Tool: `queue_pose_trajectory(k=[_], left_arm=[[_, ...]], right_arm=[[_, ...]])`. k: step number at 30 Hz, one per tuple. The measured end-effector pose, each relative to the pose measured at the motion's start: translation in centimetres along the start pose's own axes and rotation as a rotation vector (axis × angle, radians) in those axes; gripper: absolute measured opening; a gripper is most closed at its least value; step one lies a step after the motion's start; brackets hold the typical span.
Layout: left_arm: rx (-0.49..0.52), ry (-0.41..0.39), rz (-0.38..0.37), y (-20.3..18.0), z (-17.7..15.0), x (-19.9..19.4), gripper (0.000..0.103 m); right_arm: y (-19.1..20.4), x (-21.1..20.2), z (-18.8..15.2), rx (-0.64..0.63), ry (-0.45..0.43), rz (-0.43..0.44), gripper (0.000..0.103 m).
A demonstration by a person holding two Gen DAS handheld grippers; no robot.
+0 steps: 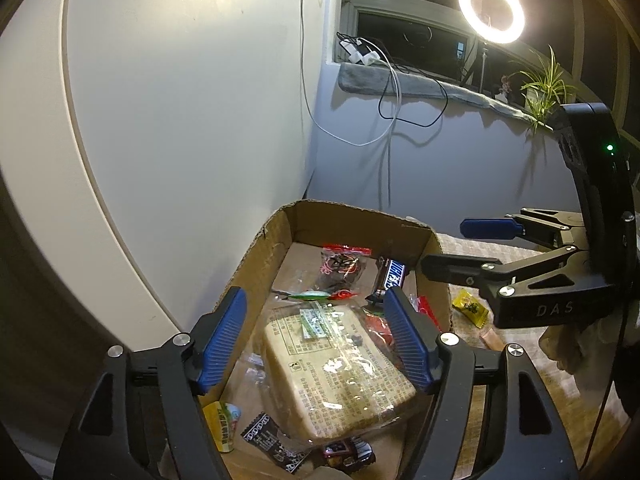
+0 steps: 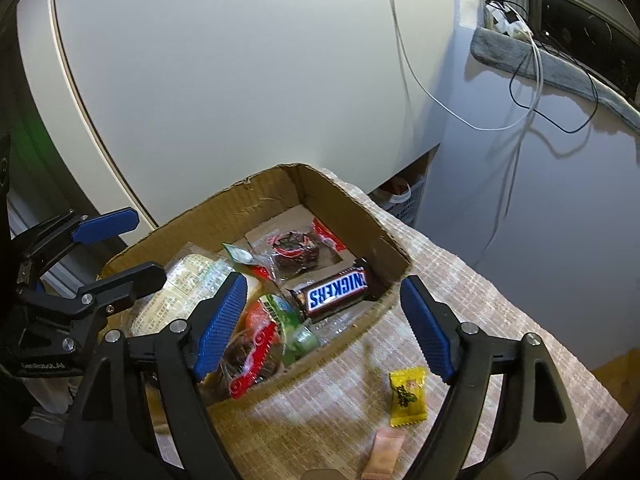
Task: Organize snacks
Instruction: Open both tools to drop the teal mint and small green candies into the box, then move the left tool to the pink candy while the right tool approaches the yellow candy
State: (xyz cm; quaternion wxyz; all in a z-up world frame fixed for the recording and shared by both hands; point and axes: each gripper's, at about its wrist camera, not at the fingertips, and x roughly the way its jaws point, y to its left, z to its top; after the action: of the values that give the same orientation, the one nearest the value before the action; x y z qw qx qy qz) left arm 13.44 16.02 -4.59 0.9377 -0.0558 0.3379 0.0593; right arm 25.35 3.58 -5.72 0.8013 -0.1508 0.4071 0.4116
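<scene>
Woven cloth covers the tabletop (image 2: 460, 280). Your right tool (image 2: 326, 328) is wide apart, holding nothing. Near the box (image 2: 384, 236) lies the yellow candy (image 2: 408, 396), light and crinkly; pinch its middle.

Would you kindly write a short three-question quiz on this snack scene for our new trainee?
1. True or false: the Snickers bar lies inside the cardboard box.
2. Which colour is the wrapped candy outside the box, nearest it? A red, B yellow, C blue.
3. Fill in: the left tool hovers open above the packaged ____.

Key: 1 true; 2 B; 3 bread.
</scene>
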Motion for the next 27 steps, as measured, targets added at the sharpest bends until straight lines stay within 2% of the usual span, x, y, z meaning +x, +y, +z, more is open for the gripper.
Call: queue_pose_trajectory(k=[2,15,21,27], left_arm=[[0.003,-0.002,0.004,-0.3,0.0,-0.1,0.077],[0.011,-0.022,-0.035,-2.9,0.0,-1.1,0.077],[0.026,-0.016,-0.069,-4.7,-0.2,-1.2,0.077],[0.041,-0.009,-0.108,-6.8,-0.8,-1.6,0.076]], right_arm=[[-0.5,-0.5,-0.2,0.009,-0.003,-0.005,0.082],[-5.5,-3.8,-2.7,0.073,-0.003,-0.054,0.083],[-7.6,-3.9,-4.3,0.090,0.034,-0.053,0.083],[-7.7,-2.9,-5.2,0.045,0.084,-0.018,0.083]])
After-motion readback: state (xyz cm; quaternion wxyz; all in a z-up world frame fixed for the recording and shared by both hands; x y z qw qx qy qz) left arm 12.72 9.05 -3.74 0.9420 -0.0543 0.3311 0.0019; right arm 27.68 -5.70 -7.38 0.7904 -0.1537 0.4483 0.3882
